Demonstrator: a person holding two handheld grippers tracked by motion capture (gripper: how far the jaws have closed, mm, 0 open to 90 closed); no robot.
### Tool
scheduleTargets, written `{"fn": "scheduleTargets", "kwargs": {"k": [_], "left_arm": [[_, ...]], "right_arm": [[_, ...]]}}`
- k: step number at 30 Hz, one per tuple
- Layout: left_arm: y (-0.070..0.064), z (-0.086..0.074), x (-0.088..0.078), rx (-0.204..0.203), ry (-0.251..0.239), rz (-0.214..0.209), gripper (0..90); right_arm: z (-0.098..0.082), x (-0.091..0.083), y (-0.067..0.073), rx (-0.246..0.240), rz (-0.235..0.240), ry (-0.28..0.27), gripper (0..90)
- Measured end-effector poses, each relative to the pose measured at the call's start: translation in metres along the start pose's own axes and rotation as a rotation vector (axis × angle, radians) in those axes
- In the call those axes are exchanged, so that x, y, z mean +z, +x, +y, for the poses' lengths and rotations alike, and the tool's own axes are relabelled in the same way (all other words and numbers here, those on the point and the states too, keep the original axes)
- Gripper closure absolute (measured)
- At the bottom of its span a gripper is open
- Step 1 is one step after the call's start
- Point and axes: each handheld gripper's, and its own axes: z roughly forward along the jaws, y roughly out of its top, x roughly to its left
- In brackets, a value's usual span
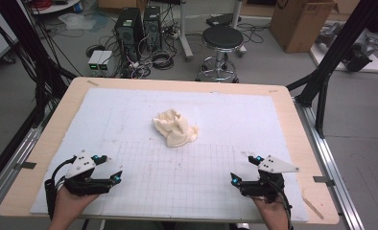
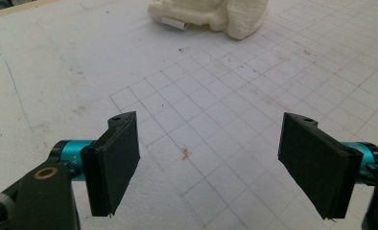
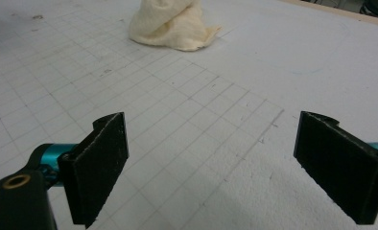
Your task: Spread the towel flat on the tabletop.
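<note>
cloth mid-board, your grippers low at either side

the crumpled cloth (image 1: pixel 175 127) sits on the board (image 1: pixel 129 105) near its middle, and the board lies on the table (image 1: pixel 297 143). your left gripper (image 1: pixel 111 168) is near the front-left corner, your right gripper (image 1: pixel 242 168) front-right, both well apart from the cloth, which lies ahead between them.

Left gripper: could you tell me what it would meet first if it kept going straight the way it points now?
Probably the crumpled cream cloth; before it lies only bare white gridded board. The left gripper is open and empty.

cream cloth (image 2: pixel 211 17) cut off by top edge, forearms cropped at bottom edge
</note>
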Motion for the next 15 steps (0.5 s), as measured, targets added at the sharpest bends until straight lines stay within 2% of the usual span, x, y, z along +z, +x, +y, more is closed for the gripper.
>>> {"fn": "scheduleTargets", "kwargs": {"k": [10, 15], "left_arm": [[0.001, -0.0007, 0.0033, -0.003, 0.007, -0.001, 22.5], [0.001, -0.0007, 0.0033, -0.004, 0.005, -0.003, 22.5]], "right_arm": [[-0.0004, 0.0028, -0.001, -0.003, 0.01, 0.016, 11.1], [-0.0012, -0.0006, 0.001, -0.01, 0.013, 0.006, 11.1]]}}
